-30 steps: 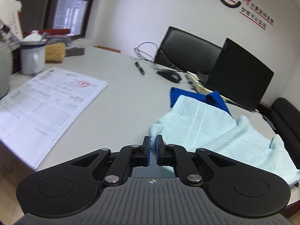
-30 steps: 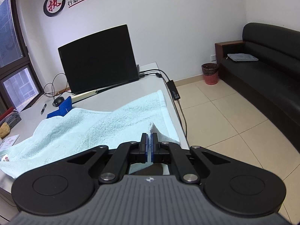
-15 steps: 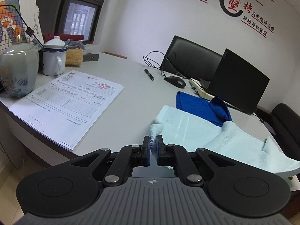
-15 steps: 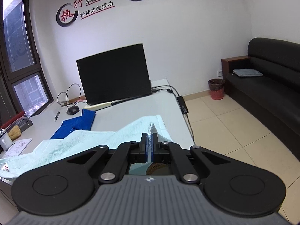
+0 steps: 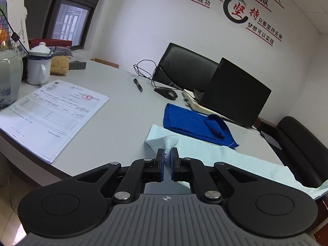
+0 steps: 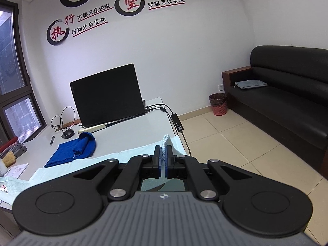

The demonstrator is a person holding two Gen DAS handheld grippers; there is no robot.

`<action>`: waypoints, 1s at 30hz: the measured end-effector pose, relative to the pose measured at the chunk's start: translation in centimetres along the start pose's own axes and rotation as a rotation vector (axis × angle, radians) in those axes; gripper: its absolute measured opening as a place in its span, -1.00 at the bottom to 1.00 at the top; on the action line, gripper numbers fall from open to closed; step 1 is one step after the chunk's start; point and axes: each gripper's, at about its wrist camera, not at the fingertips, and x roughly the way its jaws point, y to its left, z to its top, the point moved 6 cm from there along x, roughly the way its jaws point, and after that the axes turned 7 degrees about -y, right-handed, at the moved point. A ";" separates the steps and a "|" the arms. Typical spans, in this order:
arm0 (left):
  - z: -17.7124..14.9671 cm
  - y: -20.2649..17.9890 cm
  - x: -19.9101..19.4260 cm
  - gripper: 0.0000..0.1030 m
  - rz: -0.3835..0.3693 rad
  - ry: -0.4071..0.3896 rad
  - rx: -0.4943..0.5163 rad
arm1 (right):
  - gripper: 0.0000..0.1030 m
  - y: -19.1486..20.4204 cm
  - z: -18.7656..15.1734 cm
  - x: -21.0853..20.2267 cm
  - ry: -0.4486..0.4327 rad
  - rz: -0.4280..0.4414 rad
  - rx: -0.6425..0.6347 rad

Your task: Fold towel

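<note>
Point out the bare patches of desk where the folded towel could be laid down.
Best bare patch on the desk: between the papers, the pen and the blue cloth. Another lies right of the blue cloth, in front of the laptop. Crowded: the far left corner with the mug and jar, and around the mouse and cables.

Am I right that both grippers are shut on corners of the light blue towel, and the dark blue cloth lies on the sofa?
Not quite. The left gripper and right gripper are each shut on a corner of the light blue towel, but the dark blue cloth lies on the desk in front of the laptop, as the right wrist view shows.
</note>
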 end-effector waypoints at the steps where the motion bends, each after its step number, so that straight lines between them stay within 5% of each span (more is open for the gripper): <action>1: 0.0 0.1 0.3 -0.87 0.003 0.004 -0.011 | -0.94 -0.1 -0.1 0.4 0.003 0.000 0.007; 11: 0.3 0.2 3.5 -0.87 0.055 -0.006 -0.161 | -0.94 0.2 -0.1 5.1 0.011 -0.008 0.014; 18: 1.3 -0.3 1.5 -0.86 0.129 -0.122 -0.256 | -0.94 1.1 1.0 7.5 -0.011 0.008 0.002; 30: -4.0 1.2 -2.4 -0.84 0.320 -0.055 -0.392 | -0.94 1.0 0.8 6.9 0.010 0.114 -0.013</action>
